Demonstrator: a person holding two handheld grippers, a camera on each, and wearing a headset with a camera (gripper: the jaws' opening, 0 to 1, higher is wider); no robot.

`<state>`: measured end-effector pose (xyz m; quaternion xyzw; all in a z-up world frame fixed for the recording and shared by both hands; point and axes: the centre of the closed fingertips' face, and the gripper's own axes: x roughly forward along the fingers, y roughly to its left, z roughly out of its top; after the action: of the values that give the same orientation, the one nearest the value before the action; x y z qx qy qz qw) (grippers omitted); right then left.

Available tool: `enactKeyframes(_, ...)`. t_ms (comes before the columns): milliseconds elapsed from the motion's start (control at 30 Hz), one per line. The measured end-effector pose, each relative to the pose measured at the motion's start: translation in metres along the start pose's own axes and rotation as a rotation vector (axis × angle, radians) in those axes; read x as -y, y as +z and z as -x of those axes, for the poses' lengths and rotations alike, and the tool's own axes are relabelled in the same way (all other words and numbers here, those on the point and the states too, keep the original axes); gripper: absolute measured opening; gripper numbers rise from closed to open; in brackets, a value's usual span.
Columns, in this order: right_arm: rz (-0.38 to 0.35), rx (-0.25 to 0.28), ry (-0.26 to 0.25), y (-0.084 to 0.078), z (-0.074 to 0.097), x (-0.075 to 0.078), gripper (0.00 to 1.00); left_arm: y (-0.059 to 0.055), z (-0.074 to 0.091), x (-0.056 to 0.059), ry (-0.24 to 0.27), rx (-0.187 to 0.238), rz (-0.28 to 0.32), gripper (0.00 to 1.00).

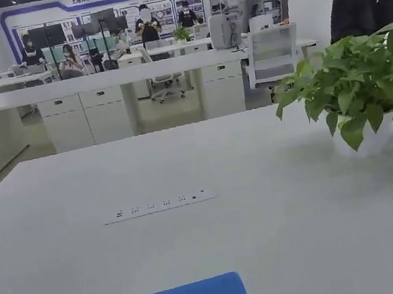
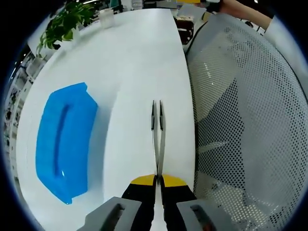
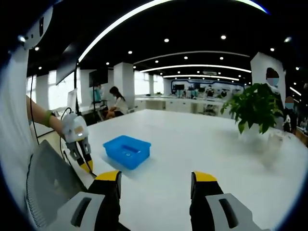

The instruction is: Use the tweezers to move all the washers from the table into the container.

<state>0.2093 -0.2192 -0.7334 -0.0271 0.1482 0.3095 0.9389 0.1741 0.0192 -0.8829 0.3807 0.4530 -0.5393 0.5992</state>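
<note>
Holding the tweezers (image 2: 156, 139) at their back end, the left gripper (image 2: 157, 184) has its two jaws pressed together on them. The thin arms of the tweezers run up the middle of the left gripper view. Their tips stand a little apart, with nothing between them, and they hang over the white table (image 2: 139, 57) near its edge.

The blue container (image 2: 65, 144) is at the left of that view, well apart from the tips. In the head view it lies at the bottom centre of the frame. The mesh chair (image 2: 240, 120) covers the right side of the left gripper view.

The right gripper (image 3: 156, 185) holds nothing. Its jaws are wide apart at the bottom of its own view and point over the table toward the container.

The washers are too small for me to make out at this size, on the table or inside the container, so I cannot tell how many are already moved. My judgement is that the tool is ready but no washer is being carried now. The work that is left is to find each washer, pinch it and drop it in the container.
</note>
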Motion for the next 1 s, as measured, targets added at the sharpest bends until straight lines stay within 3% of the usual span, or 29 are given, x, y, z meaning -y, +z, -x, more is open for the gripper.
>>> enactKeyframes(67, -0.026, 0.014, -0.009, 0.001, 0.003, 0.003, 0.56, -0.002, 0.001, 0.000, 0.018, 0.011, 0.022, 0.07)
enactKeyframes(133, -0.030, 0.016, -0.017, 0.001, 0.003, 0.004, 0.57, -0.003, 0.005, -0.001, 0.052, 0.052, 0.077, 0.13)
enactKeyframes(300, -0.033, 0.017, -0.019, 0.002, 0.003, 0.004, 0.60, -0.003, 0.026, -0.001, 0.135, 0.217, 0.274, 0.29)
enactKeyframes(367, -0.029, 0.017, -0.014, 0.004, 0.001, 0.003, 0.60, -0.005, 0.039, -0.004, 0.190, 0.287, 0.348, 0.33)
enactKeyframes(400, -0.027, 0.015, -0.014, 0.004, 0.000, 0.003, 0.61, -0.005, 0.049, -0.006, 0.228, 0.344, 0.381, 0.36)
enactKeyframes(600, -0.022, 0.029, -0.016, 0.012, -0.002, 0.005, 0.67, -0.012, 0.102, -0.023, 0.465, 0.578, 0.550, 0.48)
enactKeyframes(633, -0.021, 0.032, -0.015, 0.014, -0.003, 0.005, 0.68, -0.014, 0.110, -0.023, 0.490, 0.612, 0.582, 0.50)
enactKeyframes(733, -0.012, 0.043, -0.020, 0.020, -0.004, 0.005, 0.72, -0.014, 0.137, -0.022, 0.566, 0.763, 0.701, 0.55)
enactKeyframes(833, -0.026, 0.063, -0.025, 0.026, -0.004, 0.007, 0.76, -0.018, 0.166, -0.019, 0.641, 0.938, 0.829, 0.61)
enactKeyframes(900, -0.032, 0.075, -0.024, 0.028, -0.005, 0.006, 0.79, -0.022, 0.181, -0.018, 0.703, 1.009, 0.862, 0.68)
enactKeyframes(1000, -0.027, 0.080, -0.031, 0.031, -0.006, 0.007, 0.84, -0.029, 0.192, -0.016, 0.770, 1.016, 0.861, 0.76)
